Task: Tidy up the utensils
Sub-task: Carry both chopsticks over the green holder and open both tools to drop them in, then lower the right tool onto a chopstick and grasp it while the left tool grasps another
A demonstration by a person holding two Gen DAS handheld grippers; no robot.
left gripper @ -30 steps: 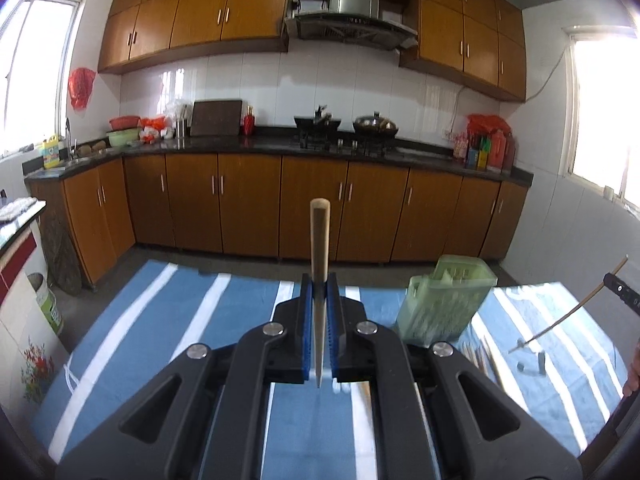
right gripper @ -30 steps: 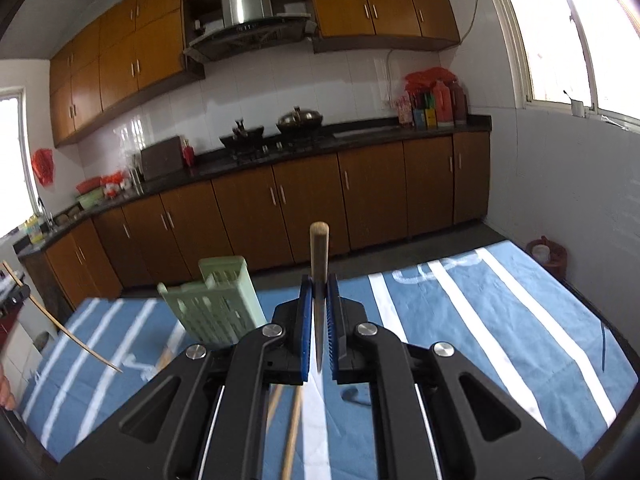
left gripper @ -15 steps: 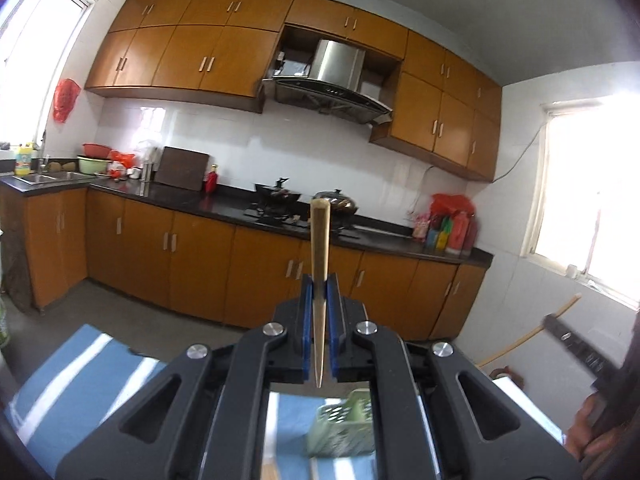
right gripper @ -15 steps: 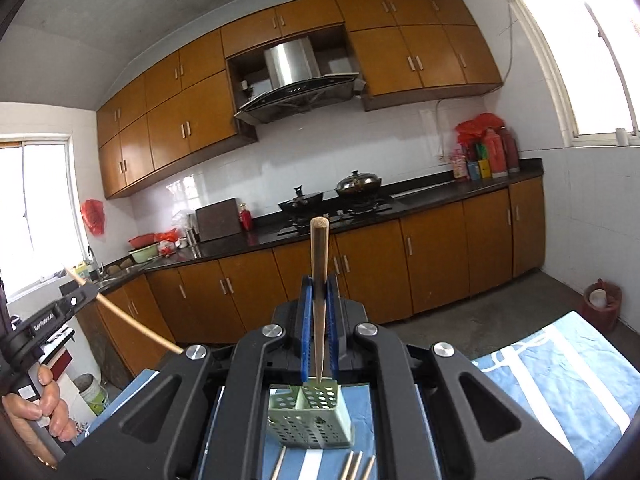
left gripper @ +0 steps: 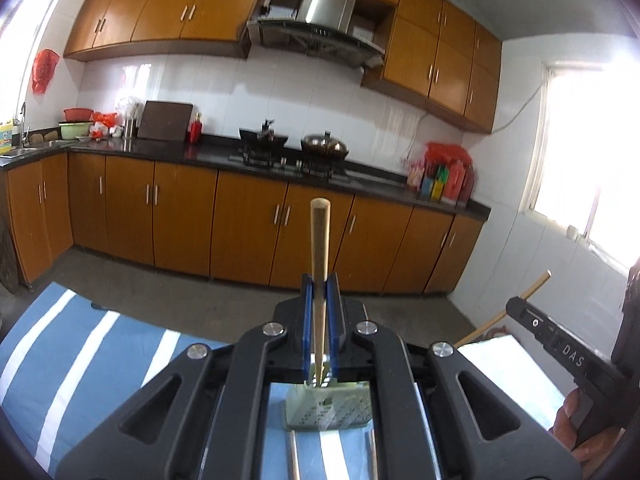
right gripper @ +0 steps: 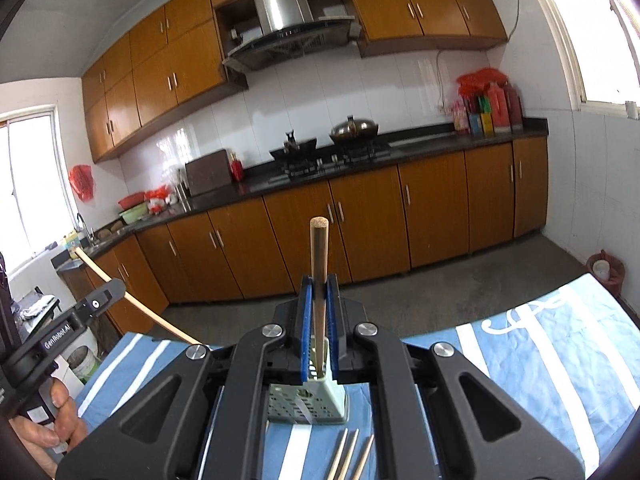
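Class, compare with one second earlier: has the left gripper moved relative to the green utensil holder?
Yes. The left gripper has swung from left of the green utensil holder to straight behind it.

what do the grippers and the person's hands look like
Both grippers, left gripper and right gripper, are matte black linkages with silver round bolts and blue ribbed finger pads. White lettering marks their sides. Bare hands grip the handles; no sleeves or cables show.

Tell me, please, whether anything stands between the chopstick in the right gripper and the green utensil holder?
Nothing visible does. The right gripper holds its chopstick directly above the green utensil holder, the lower tip at its open top. Loose chopsticks lie nearer, beside its base.
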